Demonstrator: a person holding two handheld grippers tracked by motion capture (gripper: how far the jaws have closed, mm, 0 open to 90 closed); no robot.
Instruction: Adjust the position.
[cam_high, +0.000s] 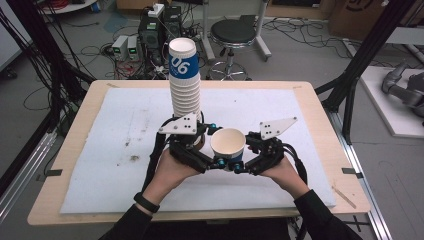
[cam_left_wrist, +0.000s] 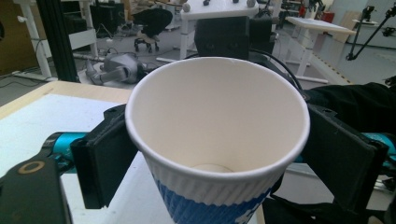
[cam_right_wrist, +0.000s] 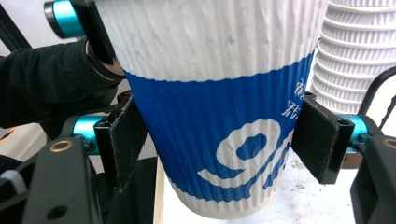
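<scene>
Two tongs are meeting around a single paper cup (cam_high: 228, 144) at the near middle of the surface (cam_high: 125, 145), which is covered with a pale mat. The cup is standing upright with its mouth open to the ceiling, white and ribbed at the top and blue with white print lower down.

The right tongs (cam_high: 245, 166) are coming in from the person's right, and in the right gripper view their two black pads are sitting against the blue band (cam_right_wrist: 224, 140) of the cup, one on each side, pressing on its wall, so these tongs are gripping it.

The left tongs (cam_high: 216, 162) are reaching in from the other side. In the left gripper view the cup (cam_left_wrist: 217, 140) is lying between their jaws, just under the rim; the left pad is sitting at the cup's wall and the right one is standing slightly off it, so whether they are pressing is hard to tell. By their spread, they are standing wide.

Behind the cup, just beyond the left tongs, a tall stack of cups (cam_high: 184, 80) of the same kind is rising from the surface, its top cup showing a blue band with white numerals. In the right gripper view the stack's ribbed white rims (cam_right_wrist: 350, 60) are showing just beside the held cup.
</scene>
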